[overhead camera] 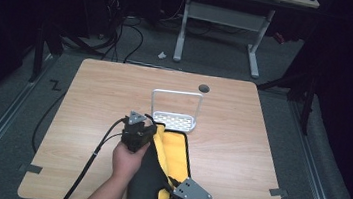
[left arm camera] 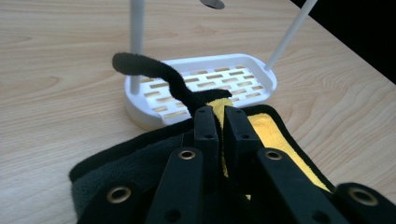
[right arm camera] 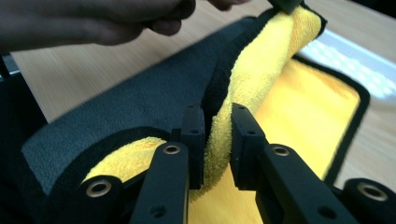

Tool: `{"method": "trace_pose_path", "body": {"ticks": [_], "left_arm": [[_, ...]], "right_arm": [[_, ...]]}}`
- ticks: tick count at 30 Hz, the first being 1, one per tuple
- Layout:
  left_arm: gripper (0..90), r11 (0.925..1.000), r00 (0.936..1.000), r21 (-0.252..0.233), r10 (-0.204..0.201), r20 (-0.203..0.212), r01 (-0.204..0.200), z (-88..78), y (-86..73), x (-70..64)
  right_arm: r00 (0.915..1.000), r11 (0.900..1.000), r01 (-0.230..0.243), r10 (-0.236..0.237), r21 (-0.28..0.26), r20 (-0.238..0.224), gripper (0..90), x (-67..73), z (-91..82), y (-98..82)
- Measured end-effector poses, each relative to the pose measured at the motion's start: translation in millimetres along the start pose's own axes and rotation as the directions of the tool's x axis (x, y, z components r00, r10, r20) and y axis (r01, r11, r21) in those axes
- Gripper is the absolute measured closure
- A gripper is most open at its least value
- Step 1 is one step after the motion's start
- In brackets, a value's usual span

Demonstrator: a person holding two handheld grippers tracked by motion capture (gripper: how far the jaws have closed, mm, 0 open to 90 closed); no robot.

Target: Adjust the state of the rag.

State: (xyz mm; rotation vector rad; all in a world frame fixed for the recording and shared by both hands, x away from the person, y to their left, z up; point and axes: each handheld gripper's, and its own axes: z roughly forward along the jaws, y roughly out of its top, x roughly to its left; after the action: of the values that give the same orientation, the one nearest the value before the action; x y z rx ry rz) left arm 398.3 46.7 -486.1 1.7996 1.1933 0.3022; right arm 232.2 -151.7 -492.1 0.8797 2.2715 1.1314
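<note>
A towel (overhead camera: 174, 152), yellow on one face and dark grey on the other with black edging, lies folded on the near middle of the wooden table (overhead camera: 244, 152). My left gripper (overhead camera: 150, 125) is shut on the towel's far corner, just in front of the white rack (overhead camera: 174, 121). In the left gripper view the jaws (left arm camera: 221, 114) pinch the black-edged corner (left arm camera: 275, 135), and a loose black strip curls over the rack's base (left arm camera: 205, 79). My right gripper (overhead camera: 175, 186) sits at the near edge. Its jaws (right arm camera: 217, 116) are shut on a raised yellow fold (right arm camera: 261, 65).
The white rack has a slotted base and a tall wire hoop (overhead camera: 177, 93). A dark round grommet (overhead camera: 204, 88) sits in the table behind it. Cables trail off the table's near left. A hand (right arm camera: 93, 18) holds the left gripper beyond the fold.
</note>
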Motion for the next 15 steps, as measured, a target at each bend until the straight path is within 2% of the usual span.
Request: {"method": "trace_pose_path", "body": {"ticks": [4,9,11,13,15], "left_arm": [[84.0,0.9996,0.9998,0.023,0.017,-0.013,-0.017,10.2,-0.7,-8.4],[83.9,0.9992,0.9998,0.032,0.022,0.0,-0.022,21.4,-0.7,-18.0],[83.3,0.9989,0.9995,0.035,0.032,0.007,-0.032,25.8,-0.5,-23.3],[79.6,0.9992,0.9988,0.027,0.03,0.037,-0.031,28.9,-0.4,-28.4],[68.4,0.9999,0.997,0.002,0.01,0.076,-0.01,29.5,-0.7,-32.8]], "right_arm": [[0.9995,0.999,-0.03,0.029,0.023,0.008,77.2,-7.5,-2.7,-10.9],[0.998,0.998,-0.062,0.062,0.014,0.013,76.2,-15.2,-8.5,-17.1],[0.9979,0.998,-0.062,0.062,0.01,0.02,72.1,-17.4,-10.1,-18.6],[0.997,0.998,-0.065,0.065,-0.007,0.041,64.4,-19.5,-12.9,-19.7],[0.9952,0.997,-0.073,0.075,-0.04,0.062,62.2,-22.3,-17.7,-18.5]]}}
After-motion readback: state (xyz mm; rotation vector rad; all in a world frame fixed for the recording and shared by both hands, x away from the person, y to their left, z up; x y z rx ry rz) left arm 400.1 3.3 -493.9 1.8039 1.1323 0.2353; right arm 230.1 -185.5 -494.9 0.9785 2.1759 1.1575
